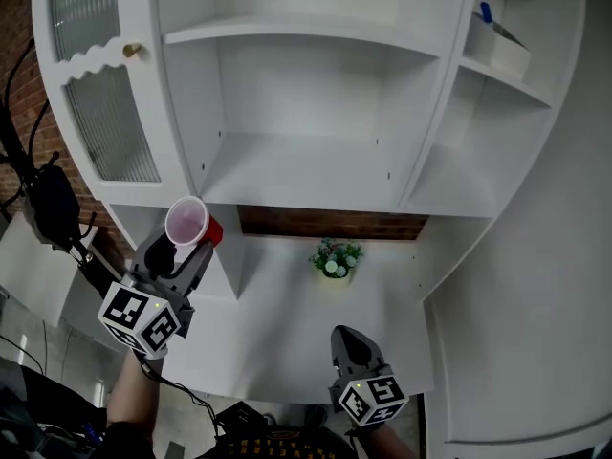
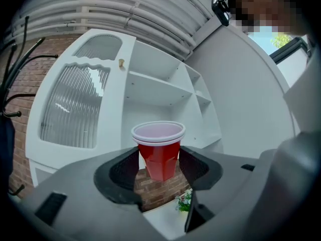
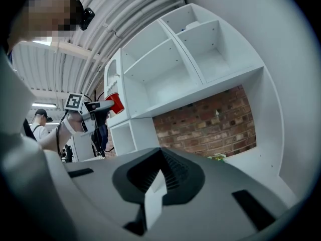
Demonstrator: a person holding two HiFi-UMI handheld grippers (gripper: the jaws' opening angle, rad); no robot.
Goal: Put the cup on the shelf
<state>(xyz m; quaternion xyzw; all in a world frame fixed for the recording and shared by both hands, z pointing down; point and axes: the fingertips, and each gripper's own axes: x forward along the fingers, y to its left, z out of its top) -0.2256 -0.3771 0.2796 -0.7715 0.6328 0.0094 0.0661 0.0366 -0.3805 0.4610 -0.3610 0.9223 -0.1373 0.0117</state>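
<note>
A red plastic cup with a white inside stands upright between the jaws of my left gripper, which is shut on its lower body. The cup is held in the air at the left, in front of the white shelf unit and just below its wide middle shelf. My right gripper hangs low at the centre over the white desk top, shut with nothing in it. In the right gripper view the cup shows far off at the left.
A small potted plant stands on the desk top against the brick back wall. A ribbed glass cabinet door with a brass knob closes the left bay. A white box sits on the upper right shelf.
</note>
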